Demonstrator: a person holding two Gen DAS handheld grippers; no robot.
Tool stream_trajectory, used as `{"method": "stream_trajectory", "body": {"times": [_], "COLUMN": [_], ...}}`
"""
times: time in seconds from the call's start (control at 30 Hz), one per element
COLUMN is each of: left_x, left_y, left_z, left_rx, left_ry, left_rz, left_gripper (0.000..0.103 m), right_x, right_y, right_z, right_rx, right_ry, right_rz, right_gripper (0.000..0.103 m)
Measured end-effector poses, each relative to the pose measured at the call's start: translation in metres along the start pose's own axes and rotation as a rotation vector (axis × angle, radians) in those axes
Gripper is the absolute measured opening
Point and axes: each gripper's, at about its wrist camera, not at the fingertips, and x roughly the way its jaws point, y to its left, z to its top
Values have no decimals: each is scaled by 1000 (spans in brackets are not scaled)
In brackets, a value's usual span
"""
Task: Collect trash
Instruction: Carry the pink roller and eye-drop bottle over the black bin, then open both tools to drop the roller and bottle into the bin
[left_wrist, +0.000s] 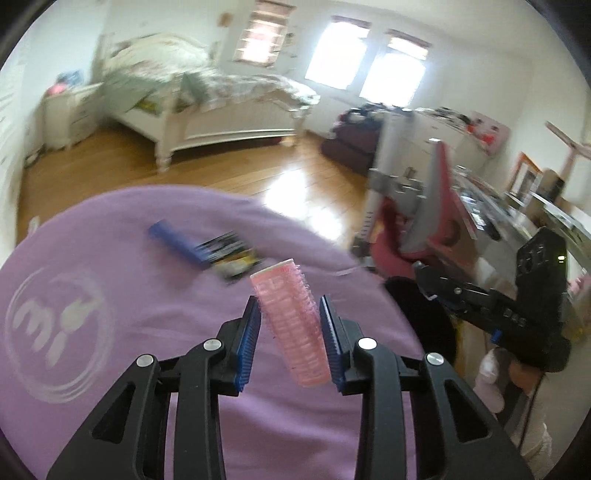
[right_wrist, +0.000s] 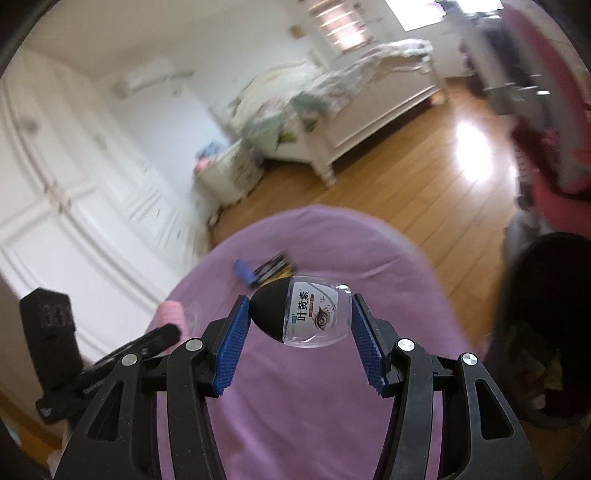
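Left gripper (left_wrist: 290, 325) clamps a pink hair roller (left_wrist: 291, 325), long axis along the fingers. Right gripper (right_wrist: 301, 317) holds a clear eye-drop bottle (right_wrist: 314, 317) crosswise; the black bin (right_wrist: 546, 325) lies to its right.

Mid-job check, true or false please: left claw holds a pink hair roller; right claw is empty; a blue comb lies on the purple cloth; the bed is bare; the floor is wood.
1. The left claw grips a pink ribbed plastic hair roller. True.
2. The right claw is empty. False: it holds a clear plastic bottle with a black cap.
3. A blue plastic comb lies on the purple cloth. True.
4. The white-framed bed is bare. False: rumpled bedding covers it.
5. The floor is wood. True.
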Motion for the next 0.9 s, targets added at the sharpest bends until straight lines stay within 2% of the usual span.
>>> {"method": "stream_trajectory", "body": {"times": [0.3, 0.37, 0.6, 0.7, 0.9], "left_x": [61, 79, 144, 165, 196], "left_y": [-114, -138, -214, -229, -242], "left_z": [15, 14, -12, -24, -40], "left_rx": [162, 186, 254, 270, 270], "left_ry": [45, 72, 202, 253, 320], "left_rz": [-176, -226, -365, -383, -366], "left_gripper": [32, 32, 32, 32, 32], "right_x": [-102, -117, -145, -142, -139], "right_y": [-111, -137, -213, -231, -255], "right_z": [7, 4, -21, -32, -43], "right_rx": [179, 222, 350, 393, 438], "right_ry": [-223, -244, -257, -243, -225], "right_rz": [-184, -219, -309, -324, -336], "right_gripper": [55, 55, 55, 55, 55]}}
